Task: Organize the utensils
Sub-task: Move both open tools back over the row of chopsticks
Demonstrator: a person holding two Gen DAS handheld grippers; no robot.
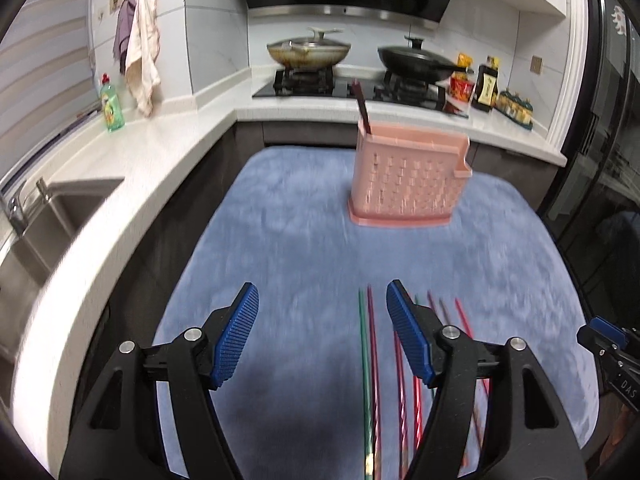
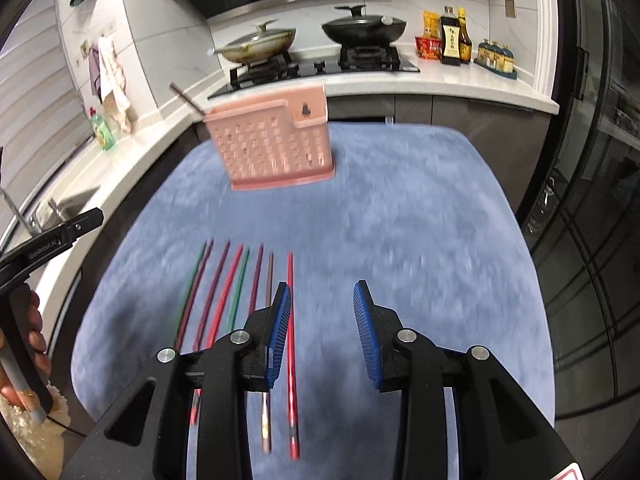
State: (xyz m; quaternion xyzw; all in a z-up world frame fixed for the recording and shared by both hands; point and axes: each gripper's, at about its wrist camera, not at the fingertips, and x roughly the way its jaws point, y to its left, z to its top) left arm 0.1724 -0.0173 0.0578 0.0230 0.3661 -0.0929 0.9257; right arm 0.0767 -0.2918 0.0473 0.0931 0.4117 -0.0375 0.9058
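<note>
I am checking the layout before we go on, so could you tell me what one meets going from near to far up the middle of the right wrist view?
right gripper, its jaws apart and empty → chopsticks lying in a row on the blue mat → pink utensil holder → stove with two lidded pans.

I saw a brightly lit kitchen, with light that seemed to come from overhead. Both views bent hard at the rims and faded into black corners. Motion blur smeared the blue mat (image 1: 304, 240) and the pink holder (image 2: 276, 148); the chopsticks (image 2: 224, 292) streaked. A dark shadow pooled on the mat beneath each gripper. Glare gleamed along the range hood's steel edge (image 1: 340, 11).
</note>
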